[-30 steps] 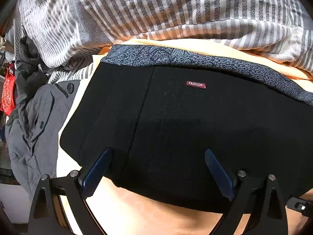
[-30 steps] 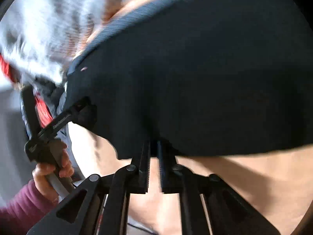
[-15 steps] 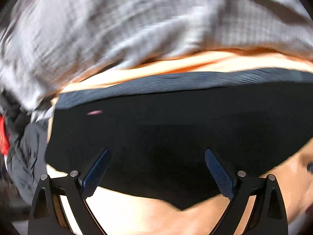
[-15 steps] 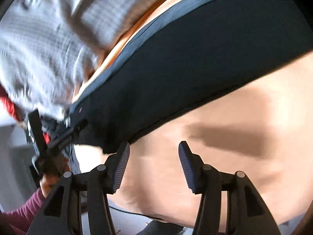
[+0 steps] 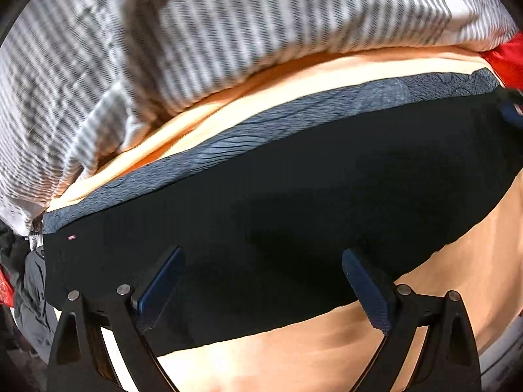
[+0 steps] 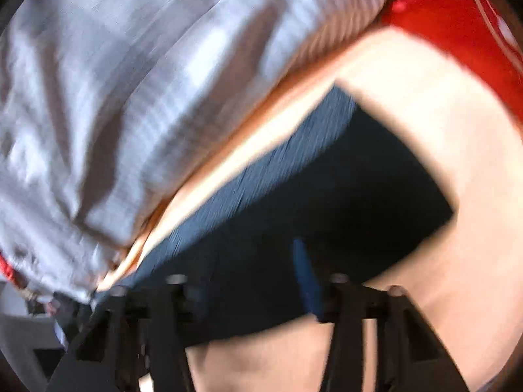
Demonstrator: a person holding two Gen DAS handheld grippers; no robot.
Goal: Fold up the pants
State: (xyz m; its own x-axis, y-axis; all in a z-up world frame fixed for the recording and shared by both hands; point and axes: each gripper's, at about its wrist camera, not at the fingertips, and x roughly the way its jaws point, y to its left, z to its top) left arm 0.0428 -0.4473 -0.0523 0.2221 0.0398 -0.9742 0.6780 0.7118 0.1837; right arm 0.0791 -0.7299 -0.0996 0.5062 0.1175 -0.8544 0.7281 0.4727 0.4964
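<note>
The black pants (image 5: 294, 202) lie flat on a peach sheet (image 5: 294, 359), with a blue-grey patterned strip (image 5: 228, 143) along their far edge and a small red label (image 5: 71, 237) at the far left. My left gripper (image 5: 261, 289) hovers over the near edge of the pants, open, with nothing pinched between its blue pads (image 5: 366, 290). The right wrist view is blurred. There my right gripper (image 6: 251, 281) is above the pants (image 6: 359, 196) near their right end. Its jaws are closing with a gap still between them, and I see no cloth pinched.
A grey-and-white striped duvet (image 5: 228, 32) is bunched along the far side of the sheet. Red fabric (image 6: 457, 23) lies at the far right. A grey garment (image 5: 32, 294) hangs at the left edge. Bare peach sheet (image 6: 457, 261) shows right of the pants.
Both grippers have swept to the right along the pants. The right gripper, shut at the pants' near edge a second ago, has let go and opened. The label has slid far left.
</note>
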